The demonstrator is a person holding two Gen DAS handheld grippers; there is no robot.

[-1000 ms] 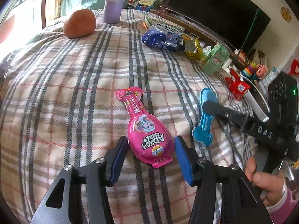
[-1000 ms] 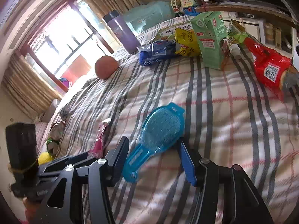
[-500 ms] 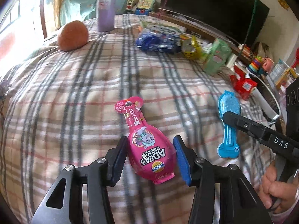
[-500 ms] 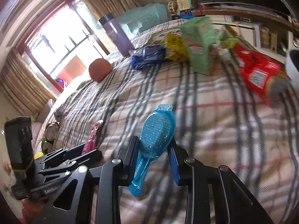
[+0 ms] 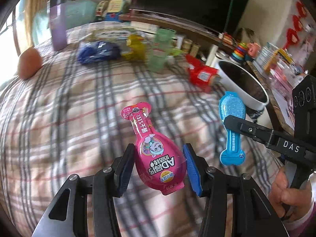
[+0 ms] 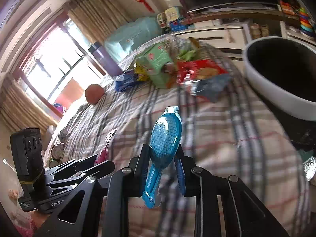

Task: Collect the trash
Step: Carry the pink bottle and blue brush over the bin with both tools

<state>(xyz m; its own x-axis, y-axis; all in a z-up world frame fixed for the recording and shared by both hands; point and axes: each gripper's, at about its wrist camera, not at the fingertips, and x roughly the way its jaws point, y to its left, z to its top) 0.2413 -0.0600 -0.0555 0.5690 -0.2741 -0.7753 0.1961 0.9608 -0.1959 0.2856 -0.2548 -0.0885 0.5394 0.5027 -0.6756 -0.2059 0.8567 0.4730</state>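
A pink egg-shaped snack packet [image 5: 158,154] hangs above the plaid bed cover [image 5: 69,118], and my left gripper [image 5: 159,158] is shut on its wide end. My right gripper [image 6: 162,158] has a blue brush-shaped packet [image 6: 167,136] between its pads, which press on it while the jaws are still closing. That blue packet [image 5: 233,114] is also off the bed in the left wrist view, just before a white bin [image 5: 254,98] with a dark inside. The bin [image 6: 266,90] stands at the bed's right edge, ahead and right of both grippers.
At the bed's far end lie a green carton [image 5: 160,55], a red packet [image 5: 201,75], a yellow bag [image 5: 136,47] and a blue bag [image 5: 96,51]. A purple bottle [image 5: 57,23] and a round brown thing [image 5: 29,63] sit far left. Shelves with toys line the right.
Both packets have been lifted off the bed cover. Both grippers have carried them to the right, toward the white bin. The right jaws have closed in on the blue packet.
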